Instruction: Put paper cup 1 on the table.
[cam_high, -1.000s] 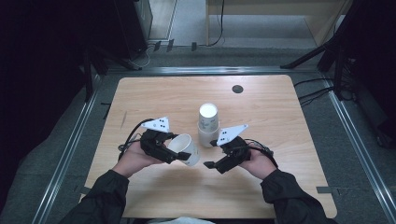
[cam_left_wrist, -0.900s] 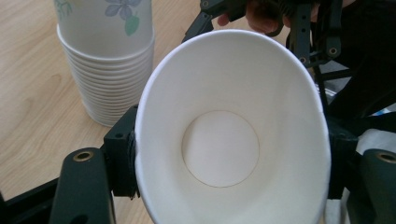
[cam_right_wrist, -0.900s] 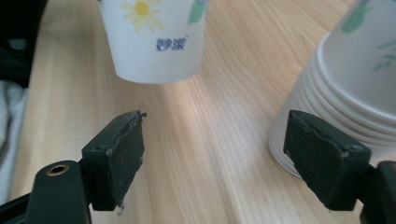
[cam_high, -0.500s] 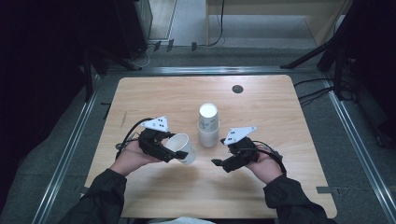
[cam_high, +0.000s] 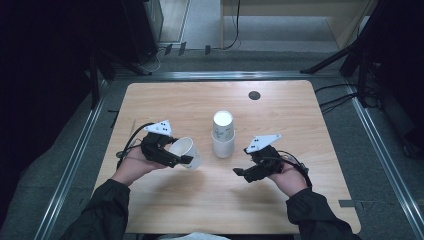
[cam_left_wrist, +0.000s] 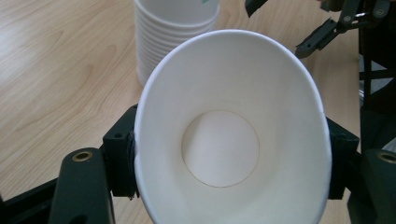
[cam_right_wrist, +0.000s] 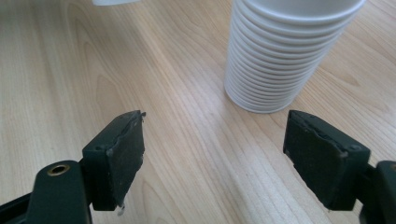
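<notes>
One paper cup (cam_high: 186, 151) is already off the stack (cam_high: 222, 135) and sits in the left gripper (cam_high: 184, 160), to the left of the stack and slightly nearer the person, held on its side above the table (cam_high: 165, 100) with its open mouth tilted up. In the left gripper view the jaws clamp the cup (cam_left_wrist: 233, 135) from both sides hard enough to squash its rim into an oval, and the stack (cam_left_wrist: 173, 32) stands just behind it. So separating a cup looks done; what is left, as far as I can judge, is to turn this cup and set it down somewhere on the bare wood, and then go back for more.

Many cups remain nested in the stack, which stands upright near the middle of the table. To the right of the stack and nearer the person, the right gripper (cam_high: 241, 172) hangs with its jaws spread and nothing between them. In the right gripper view the stack (cam_right_wrist: 285, 51) is ahead and apart from the pads (cam_right_wrist: 123, 154), untouched.
</notes>
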